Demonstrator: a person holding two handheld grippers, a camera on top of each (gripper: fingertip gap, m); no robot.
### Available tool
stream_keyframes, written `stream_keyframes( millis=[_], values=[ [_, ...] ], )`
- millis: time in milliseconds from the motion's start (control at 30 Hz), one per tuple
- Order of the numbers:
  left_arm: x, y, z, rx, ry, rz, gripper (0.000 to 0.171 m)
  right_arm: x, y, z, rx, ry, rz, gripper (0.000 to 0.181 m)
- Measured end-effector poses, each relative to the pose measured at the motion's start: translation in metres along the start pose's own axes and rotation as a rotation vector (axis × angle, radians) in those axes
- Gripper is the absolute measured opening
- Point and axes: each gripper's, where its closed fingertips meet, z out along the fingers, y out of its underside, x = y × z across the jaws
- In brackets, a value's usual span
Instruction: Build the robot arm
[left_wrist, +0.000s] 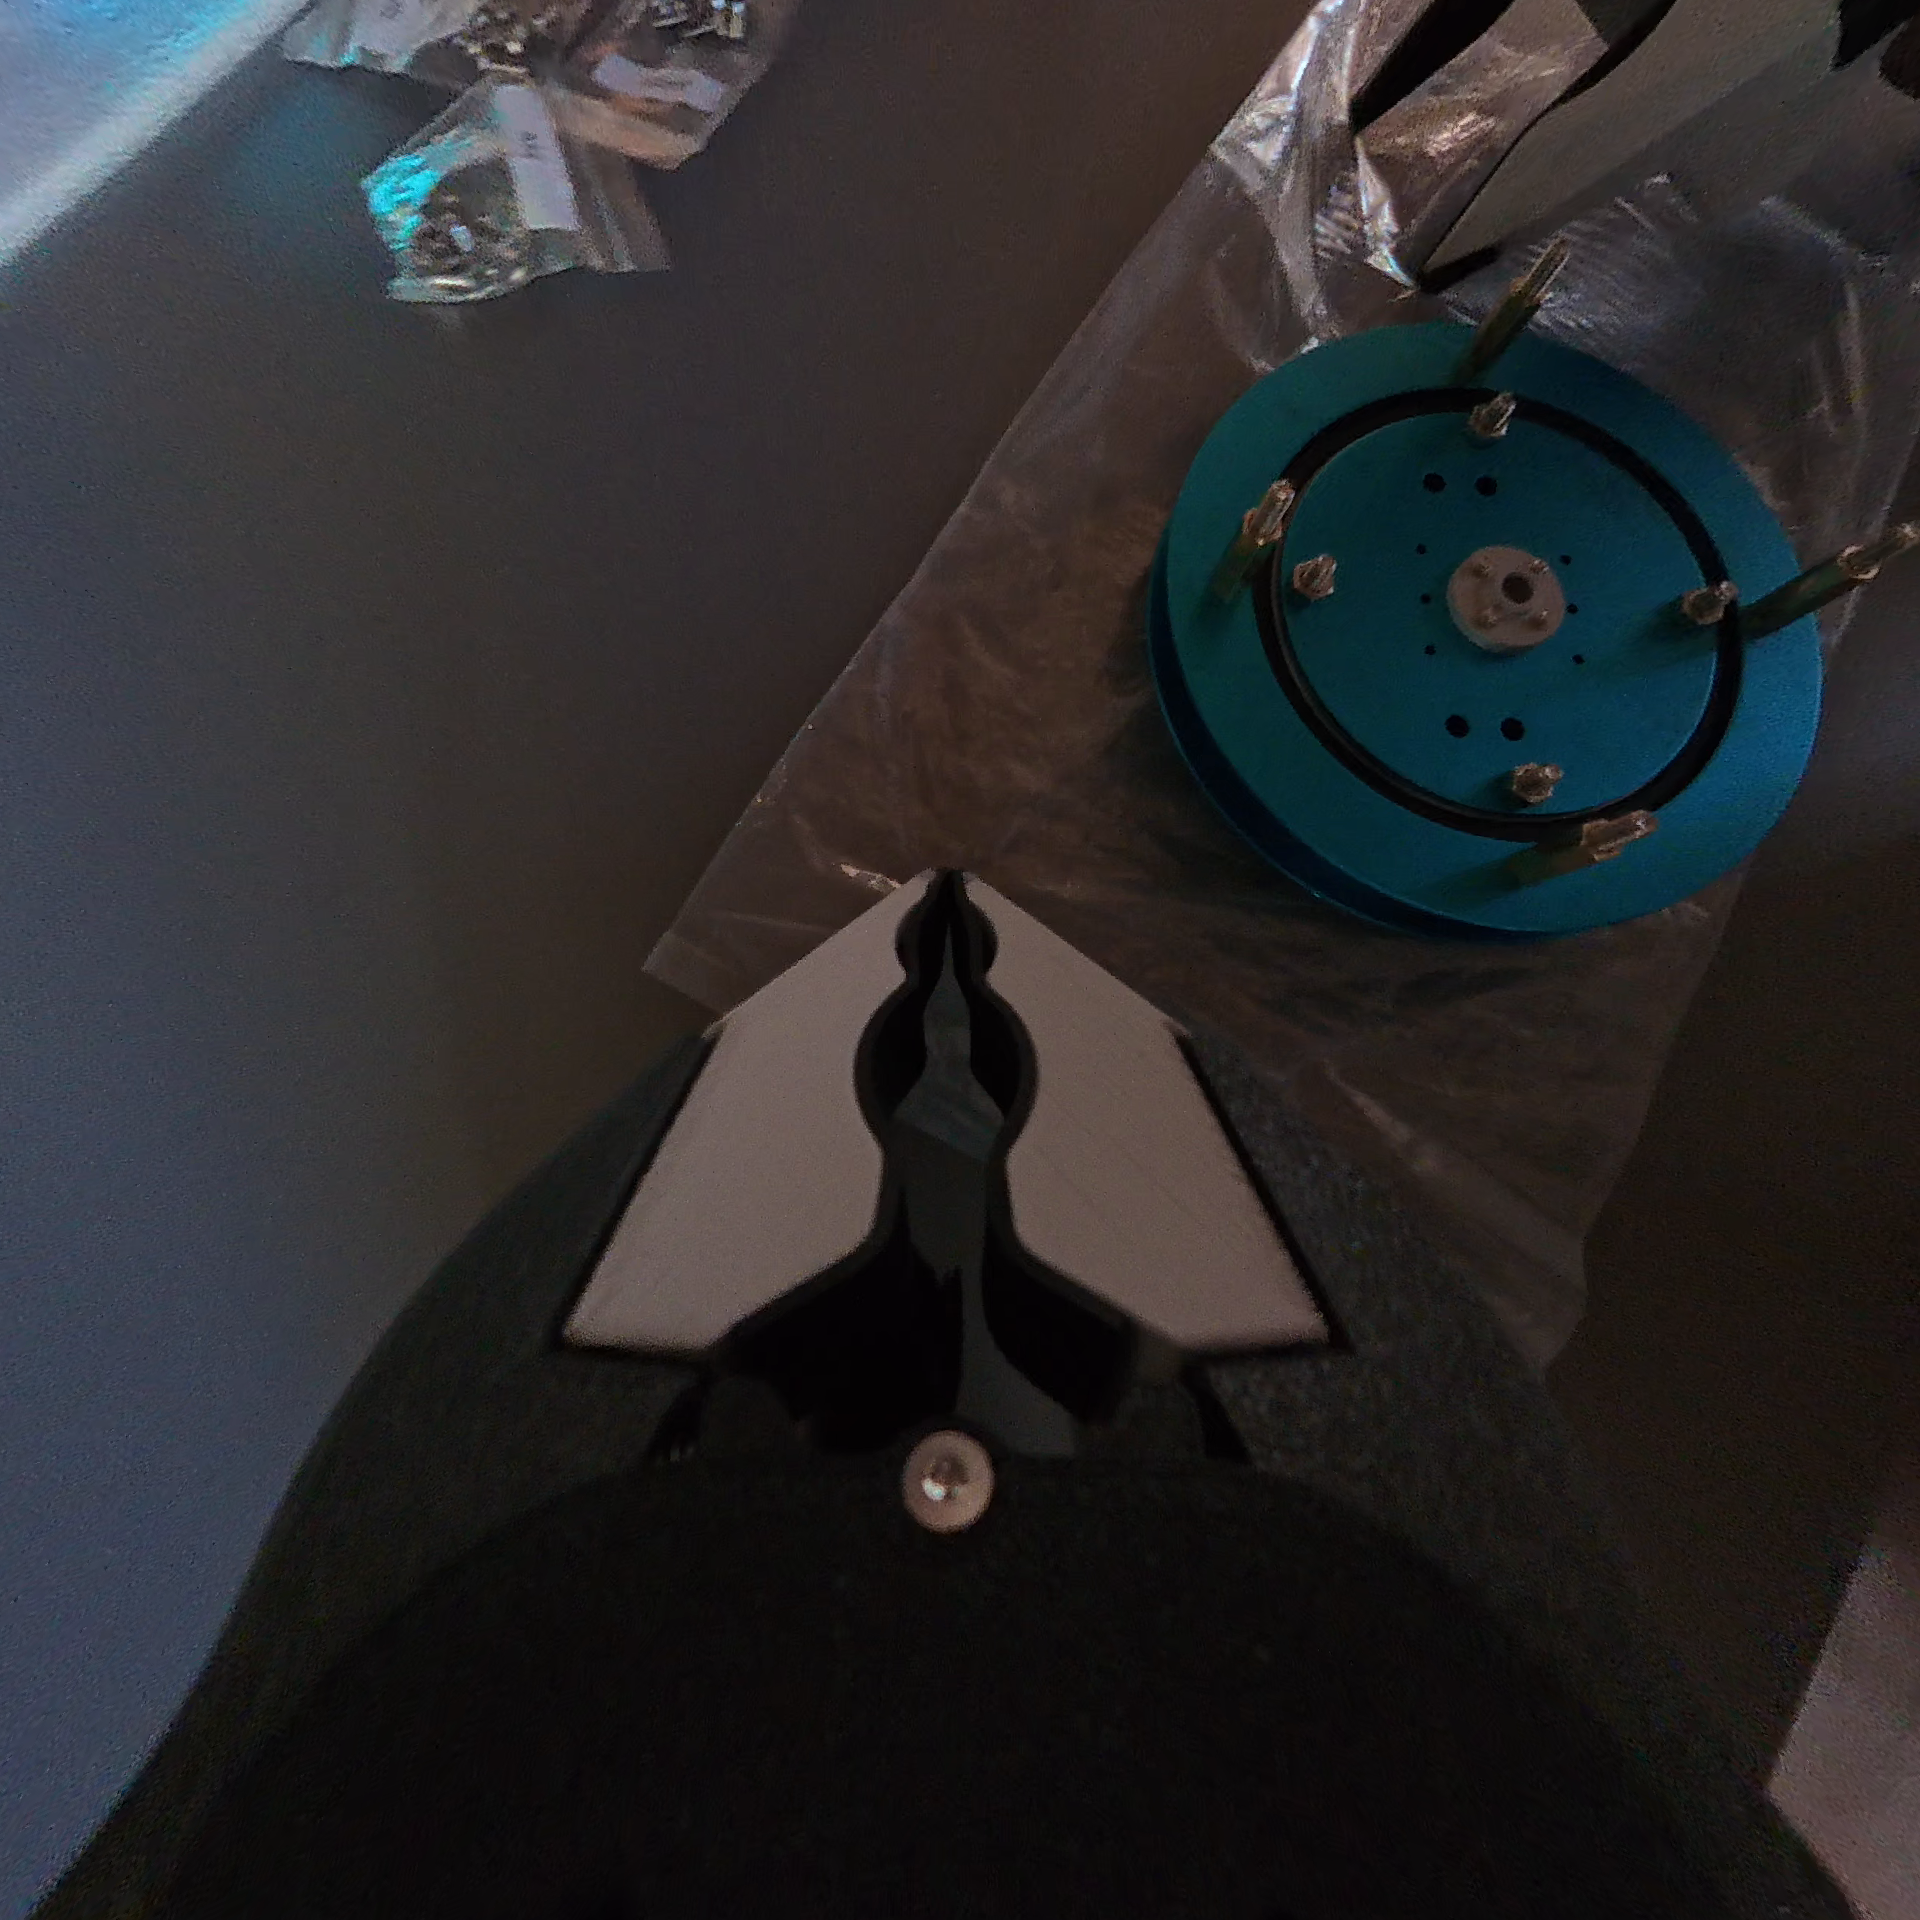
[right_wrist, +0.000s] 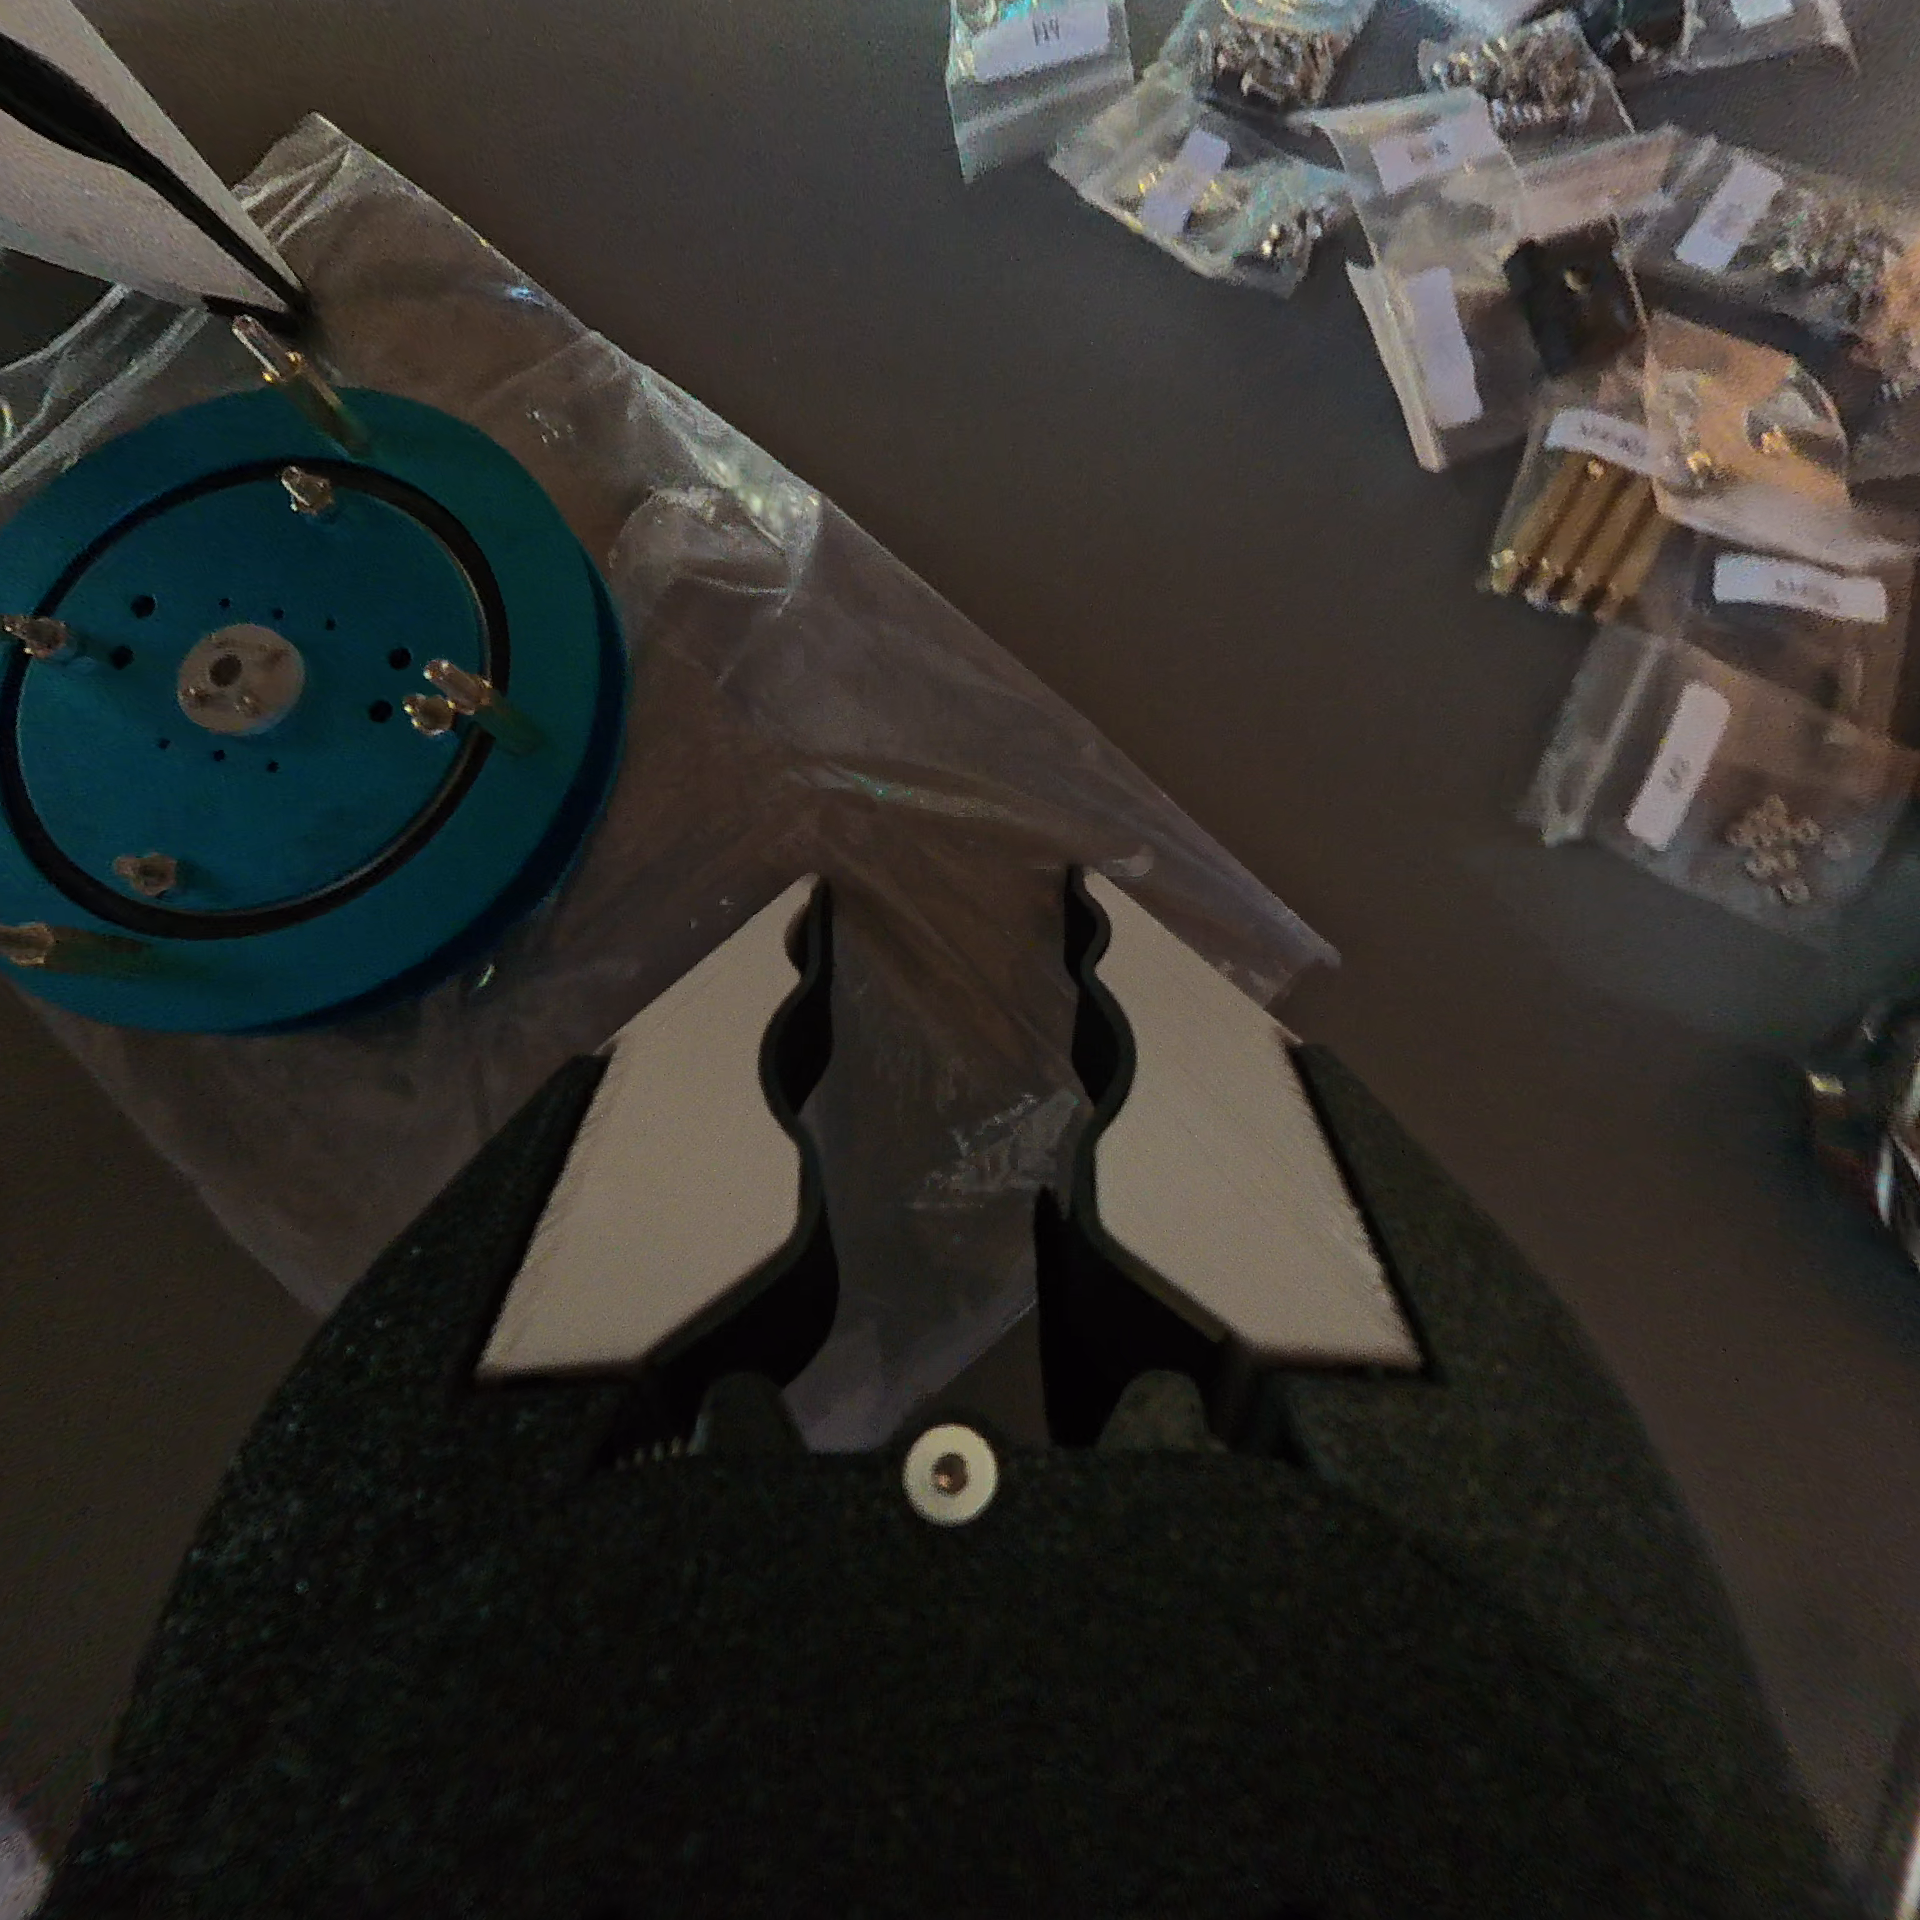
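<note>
A blue round disc (left_wrist: 1403, 686) with brass standoffs (left_wrist: 1252, 545) and a black ring rests on a clear plastic bag (left_wrist: 987, 727) on the dark table. My left gripper (left_wrist: 948, 883) is shut at the bag's near corner, with a strip of the film pinched between its fingers. It also shows in the right wrist view (right_wrist: 275, 303), closed at the bag's far edge beyond the disc (right_wrist: 260, 748). My right gripper (right_wrist: 945, 881) is open over the other end of the bag (right_wrist: 831, 675). The film lies between its pads, which do not press on it. Its white fingers (left_wrist: 1538, 156) show beyond the disc.
Several small clear bags of screws and brass parts (right_wrist: 1558, 312) lie in a heap on the table to the right of my right gripper. A few of them (left_wrist: 520, 177) show far left in the left wrist view. A pale object (left_wrist: 1849, 1714) sits at the lower right edge. There is about 20 centimetres between the tips of the two grippers.
</note>
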Motion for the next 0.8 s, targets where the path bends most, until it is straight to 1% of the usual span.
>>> stream_keyframes(
  millis=[167,233,333,400,467,500,567,633,700,733,800],
  values=[
    [-0.037,0.005,-0.008,-0.025,-0.114,0.017,0.0,-0.005,-0.025,0.025,0.005,0.018,0.015,0.044],
    [-0.046,0.004,-0.009,-0.021,-0.131,0.01,0.0,-0.004,-0.032,0.031,0.005,0.019,0.025,0.043],
    [-0.054,0.004,-0.014,0.005,-0.181,-0.045,0.001,-0.002,-0.036,0.034,-0.025,0.023,0.017,0.043],
    [-0.055,0.003,-0.03,0.069,-0.233,-0.104,0.017,0.001,-0.04,0.032,-0.024,0.026,0.026,0.044],
    [-0.05,0.004,-0.055,0.162,-0.263,-0.223,0.022,0.008,-0.05,0.025,0.03,0.042,0.012,0.044],
    [-0.048,0.008,-0.07,0.217,-0.285,-0.294,0.024,0.013,-0.055,0.022,0.056,0.053,0.006,0.04],
    [-0.047,0.027,-0.104,0.307,-0.37,-0.441,0.024,0.03,-0.063,0.014,0.101,0.098,0.016,0.041],
    [-0.05,0.063,-0.14,0.347,-0.509,-0.586,0.026,0.046,-0.07,0.006,0.141,0.113,0.061,0.041],
    [-0.052,0.105,-0.176,0.348,-0.671,-0.702,0.028,0.061,-0.076,0.0,0.181,0.11,0.114,0.041],
    [-0.05,0.125,-0.19,0.329,-0.737,-0.746,0.03,0.07,-0.078,-0.001,0.198,0.125,0.129,0.041],
    [-0.044,0.152,-0.21,0.3,-0.817,-0.805,0.031,0.086,-0.078,-0.001,0.203,0.153,0.137,0.042]
  ],
)
